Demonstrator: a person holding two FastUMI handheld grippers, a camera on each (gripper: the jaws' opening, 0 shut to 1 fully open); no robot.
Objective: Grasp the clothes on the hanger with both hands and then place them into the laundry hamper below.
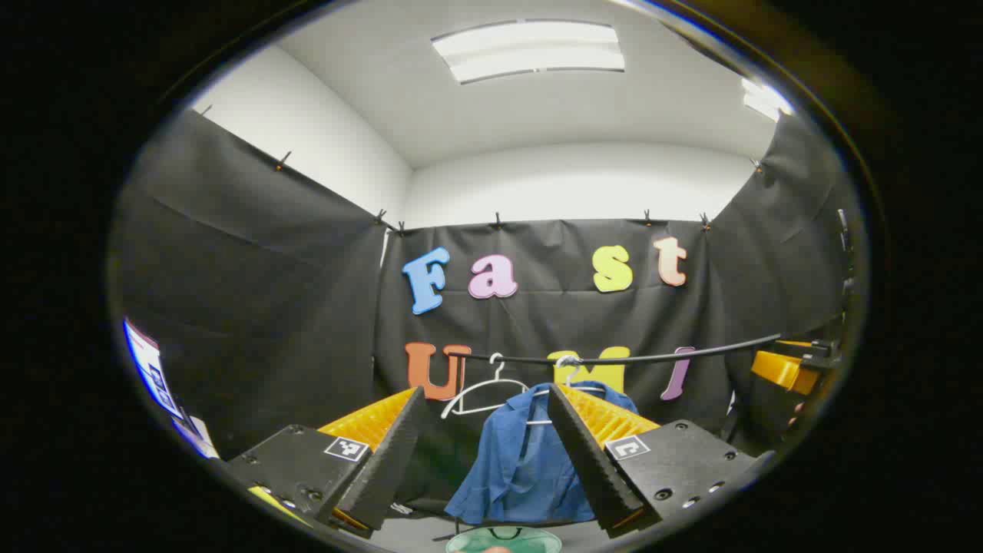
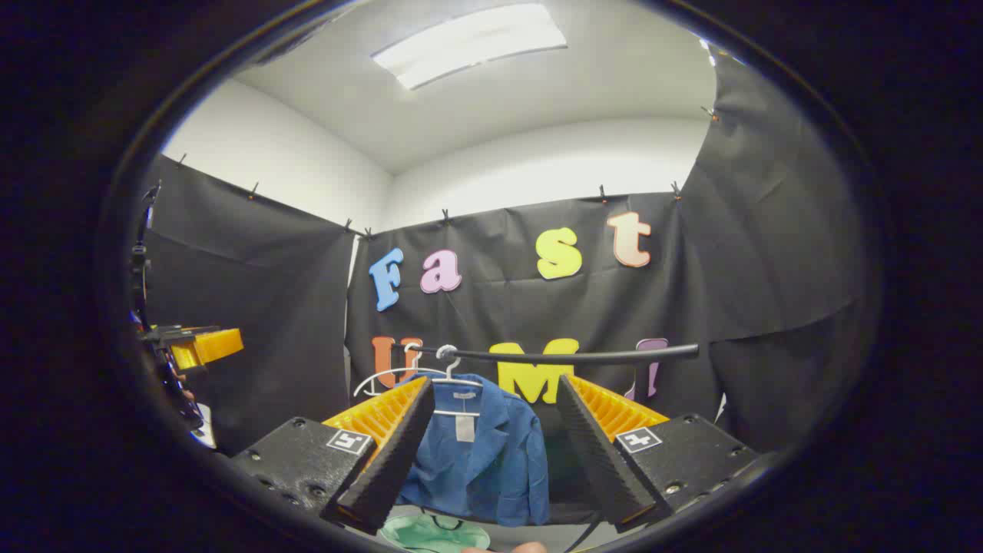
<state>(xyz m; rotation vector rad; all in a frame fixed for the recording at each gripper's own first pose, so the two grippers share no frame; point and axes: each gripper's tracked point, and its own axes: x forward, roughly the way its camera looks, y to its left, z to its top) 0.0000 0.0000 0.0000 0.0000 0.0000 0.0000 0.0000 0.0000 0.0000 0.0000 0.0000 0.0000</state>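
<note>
A blue jacket point(image 1: 522, 461) hangs on a white hanger point(image 1: 572, 372) from a black rail point(image 1: 653, 357). Beside it on the rail hangs a bare white hanger point(image 1: 484, 392). My left gripper point(image 1: 484, 453) is open, well short of the jacket, which shows between its fingers. In the right gripper view the blue jacket point(image 2: 484, 461) hangs from the black rail point(image 2: 568, 355), and my right gripper point(image 2: 491, 453) is open and apart from it too. The pale green rim of the hamper point(image 2: 430, 531) shows below the jacket; the hamper point(image 1: 503, 539) also peeks in at the bottom of the left gripper view.
Black cloth walls close the booth on three sides. The other gripper point(image 1: 791, 367) shows at the right edge of the left gripper view, and the other gripper point(image 2: 196, 347) at the left edge of the right gripper view. A lit screen point(image 1: 150, 372) stands at the left.
</note>
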